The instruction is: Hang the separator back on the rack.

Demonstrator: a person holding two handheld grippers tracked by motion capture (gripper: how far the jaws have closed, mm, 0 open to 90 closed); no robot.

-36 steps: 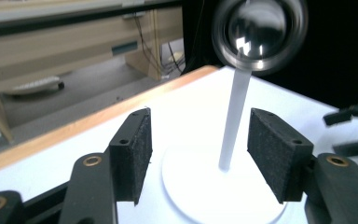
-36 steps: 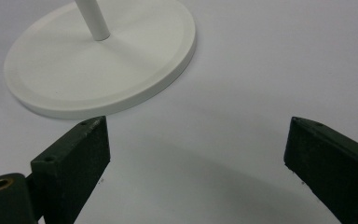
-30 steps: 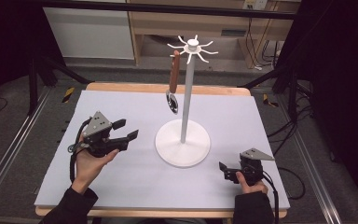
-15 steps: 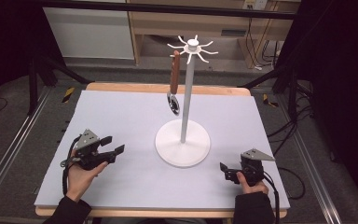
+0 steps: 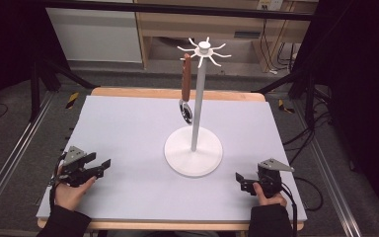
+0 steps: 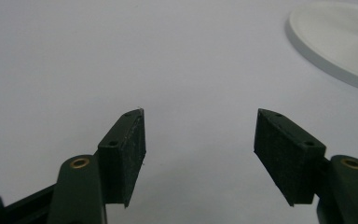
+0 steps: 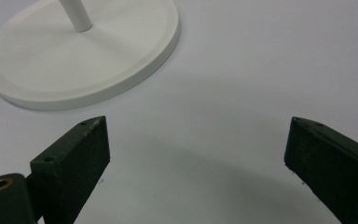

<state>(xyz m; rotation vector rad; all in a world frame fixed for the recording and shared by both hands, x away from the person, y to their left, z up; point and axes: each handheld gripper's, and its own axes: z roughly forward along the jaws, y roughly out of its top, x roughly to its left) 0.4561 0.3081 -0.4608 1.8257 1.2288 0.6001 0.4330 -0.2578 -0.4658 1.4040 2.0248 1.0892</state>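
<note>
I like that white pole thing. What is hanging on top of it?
A brown-handled utensil hangs from one hook of the white stand. The other hooks look bare. Its metal end is too small to identify.

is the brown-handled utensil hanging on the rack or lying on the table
Hanging: the brown-handled metal utensil dangles from a hook of the white pole rack, its head clear above the table.

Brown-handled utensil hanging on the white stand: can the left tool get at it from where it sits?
Probably yes. The left tool is open and empty, the brown-handled utensil hangs on the left side of the white stand, and bare grey tabletop lies between.
</note>
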